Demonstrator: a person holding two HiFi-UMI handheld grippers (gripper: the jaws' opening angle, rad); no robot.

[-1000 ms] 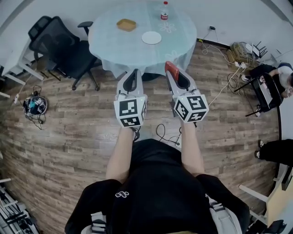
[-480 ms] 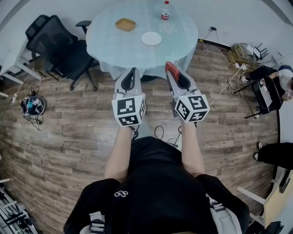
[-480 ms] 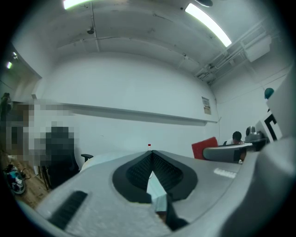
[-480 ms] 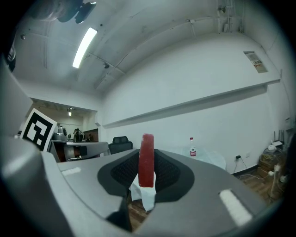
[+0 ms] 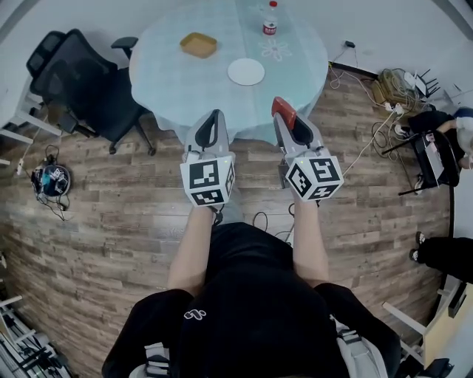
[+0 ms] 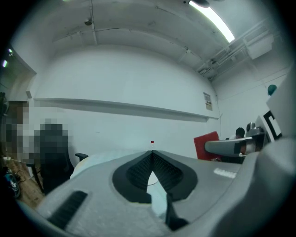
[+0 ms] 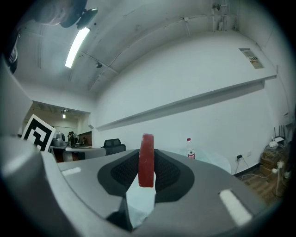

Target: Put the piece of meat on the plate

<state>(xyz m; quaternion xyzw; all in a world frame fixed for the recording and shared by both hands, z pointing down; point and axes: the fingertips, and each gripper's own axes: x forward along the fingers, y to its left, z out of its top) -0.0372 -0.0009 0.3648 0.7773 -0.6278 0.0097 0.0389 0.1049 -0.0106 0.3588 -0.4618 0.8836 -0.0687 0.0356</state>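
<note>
A flat red piece of meat (image 7: 146, 160) stands upright between the jaws of my right gripper (image 5: 285, 118), which is shut on it; in the head view the meat (image 5: 282, 111) shows as a red tip at the near edge of the round table. The white plate (image 5: 246, 71) lies on the pale blue tablecloth (image 5: 185, 81), ahead of both grippers. My left gripper (image 5: 212, 125) is level beside the right one, its jaws closed tip to tip with nothing between them (image 6: 151, 153).
A tan shallow dish (image 5: 199, 44) and a small bottle (image 5: 270, 22) sit farther back on the table. A black office chair (image 5: 81, 81) stands at the table's left. Cables (image 5: 392, 88) and a seated person (image 5: 443, 140) are at the right, on the wooden floor.
Both grippers and the person have moved toward the table; the table and plate now sit closer to the jaw tips. The meat stays gripped.
</note>
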